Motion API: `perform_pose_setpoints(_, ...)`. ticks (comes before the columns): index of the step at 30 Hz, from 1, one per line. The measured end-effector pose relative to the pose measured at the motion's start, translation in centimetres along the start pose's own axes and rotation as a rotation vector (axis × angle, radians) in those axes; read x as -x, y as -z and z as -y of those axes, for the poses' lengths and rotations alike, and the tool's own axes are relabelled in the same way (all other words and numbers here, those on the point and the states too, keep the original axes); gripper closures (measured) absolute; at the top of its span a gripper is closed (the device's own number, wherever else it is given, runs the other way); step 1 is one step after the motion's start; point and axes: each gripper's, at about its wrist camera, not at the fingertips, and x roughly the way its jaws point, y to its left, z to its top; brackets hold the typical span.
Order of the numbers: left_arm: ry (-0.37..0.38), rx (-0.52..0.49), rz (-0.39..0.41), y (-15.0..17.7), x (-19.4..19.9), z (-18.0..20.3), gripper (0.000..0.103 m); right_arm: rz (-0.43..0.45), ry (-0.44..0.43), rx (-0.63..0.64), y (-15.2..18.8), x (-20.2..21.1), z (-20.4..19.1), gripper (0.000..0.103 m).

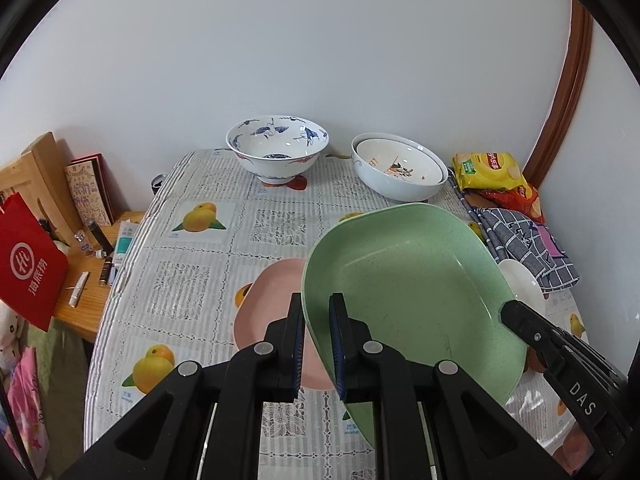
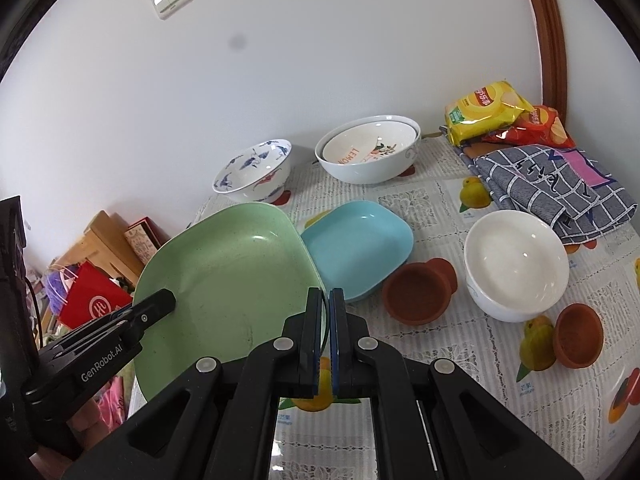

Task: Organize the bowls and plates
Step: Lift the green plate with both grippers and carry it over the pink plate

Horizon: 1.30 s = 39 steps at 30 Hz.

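Tongs, two pairs: left tongs and right tongs each clamp an opposite rim of one green plate, held tilted above the table. Beside it lie one blue plate, three terracotta cups (small), and four bowls beyond.
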Motion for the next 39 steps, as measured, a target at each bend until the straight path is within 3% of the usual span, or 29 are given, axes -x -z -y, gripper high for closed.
perform_pose_setpoints(18, -0.011, 0.035, -0.034, -0.8, -2.1, -1.2, 0.091, -0.016, -0.005, 0.029, -1.3, -1.9, -1.2, 0.099)
perform_pose_setpoints(29, -0.035, 0.055, -0.085, -0.3, -4.8, -2.5, 0.091, -0.076, -0.012, 0.02, -0.9, -5.2, -1.2, 0.099)
perform_pose_setpoints(39, -0.09, 0.111, -0.15, 1.7, -7.2, -6.1, 0.091, -0.168, -0.033, 0.058, 1.2, -9.1, -3.4, 0.099)
